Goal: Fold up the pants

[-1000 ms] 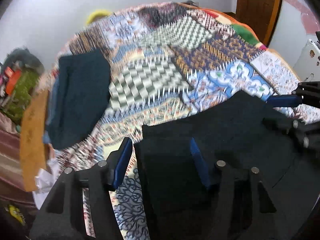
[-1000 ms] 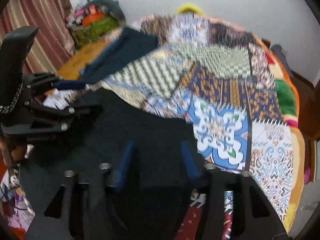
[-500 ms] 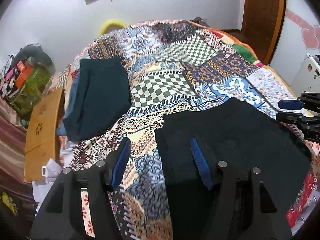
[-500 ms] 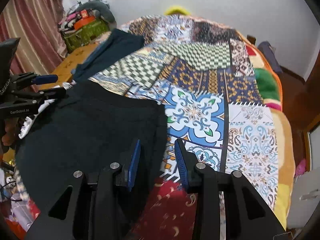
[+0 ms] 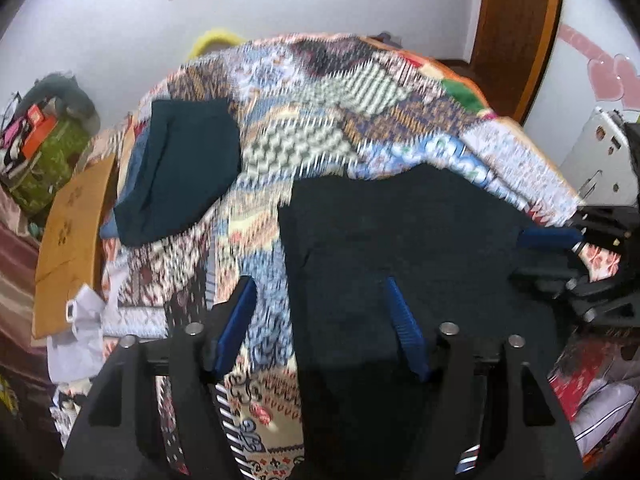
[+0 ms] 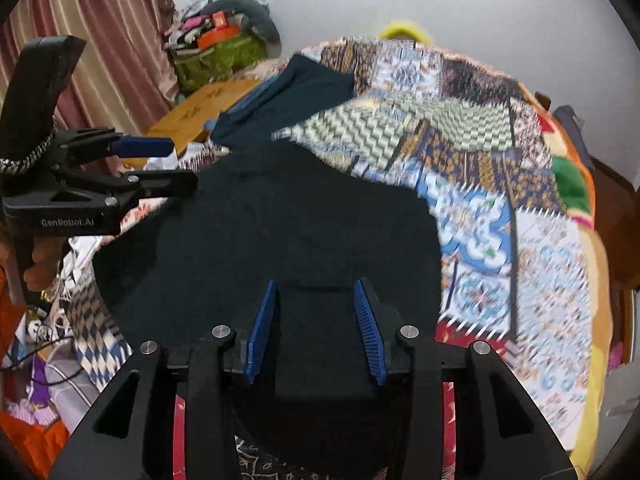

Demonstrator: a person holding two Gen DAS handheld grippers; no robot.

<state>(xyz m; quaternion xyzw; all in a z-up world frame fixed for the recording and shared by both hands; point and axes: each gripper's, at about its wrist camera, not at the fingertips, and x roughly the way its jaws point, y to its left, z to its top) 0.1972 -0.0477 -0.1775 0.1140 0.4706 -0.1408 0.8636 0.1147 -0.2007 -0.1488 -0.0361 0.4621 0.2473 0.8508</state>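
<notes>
the black pants (image 6: 296, 224) are spread on the patchwork bedspread (image 6: 520, 184), partly folded, with the long axis running from about 6 toward 12 o'clock in the right wrist view. the right gripper (image 6: 316, 328) is set at the near hem, its jaws parted moderately with a flap of the cloth lying between them; no pinch can be confirmed. the left gripper (image 5: 320, 320) is held wide, straddling the pants' left edge, one finger over cloth, one over bedspread. the right gripper is judged nearer for the next fold. a second dark folded garment (image 5: 180, 168) lies well apart, toward 10 o'clock.
</notes>
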